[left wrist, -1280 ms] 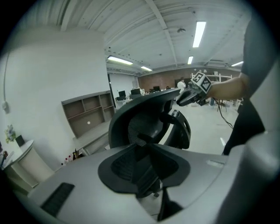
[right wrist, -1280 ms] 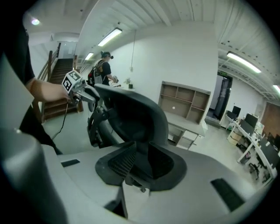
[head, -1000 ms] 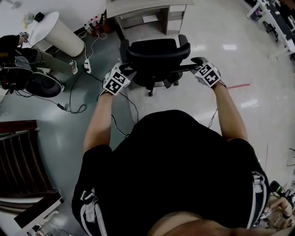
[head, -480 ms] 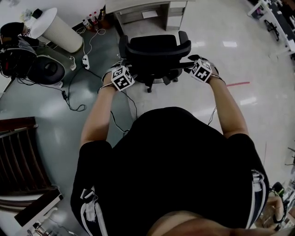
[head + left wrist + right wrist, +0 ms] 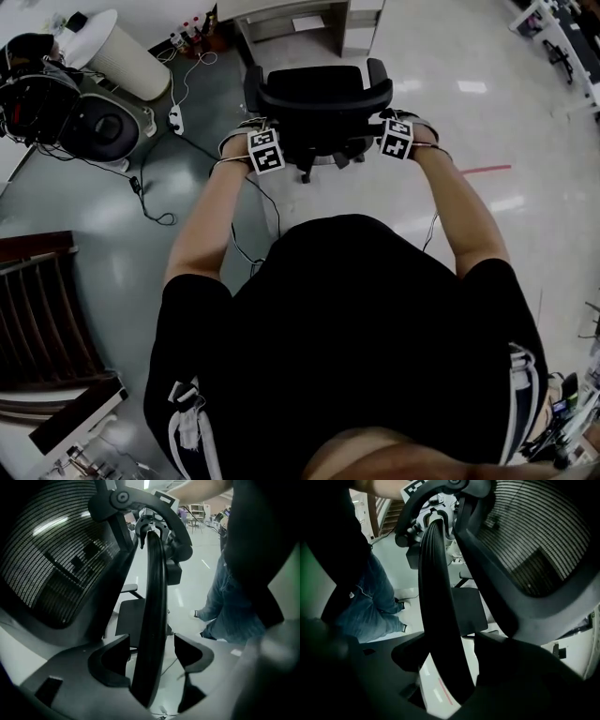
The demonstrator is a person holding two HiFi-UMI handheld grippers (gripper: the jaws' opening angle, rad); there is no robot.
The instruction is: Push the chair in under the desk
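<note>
Head view: chair (image 5: 323, 94) short of desk (image 5: 272, 9)

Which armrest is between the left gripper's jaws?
The armrest on the side of the white bin, at the head view's left: the left gripper, jaws just opened, straddles it without clamping. The other armrest stands inside the right gripper, likewise just opened.

Over to the left a white cylinder (image 5: 122, 58) stands with a round black machine (image 5: 98, 127) just beside it. A white power strip (image 5: 175, 119) and black cables (image 5: 141, 192) lie on the floor (image 5: 122, 253). There's a red tape line (image 5: 486, 170) on the right and dark wooden slats (image 5: 42, 319) nearer left.
</note>
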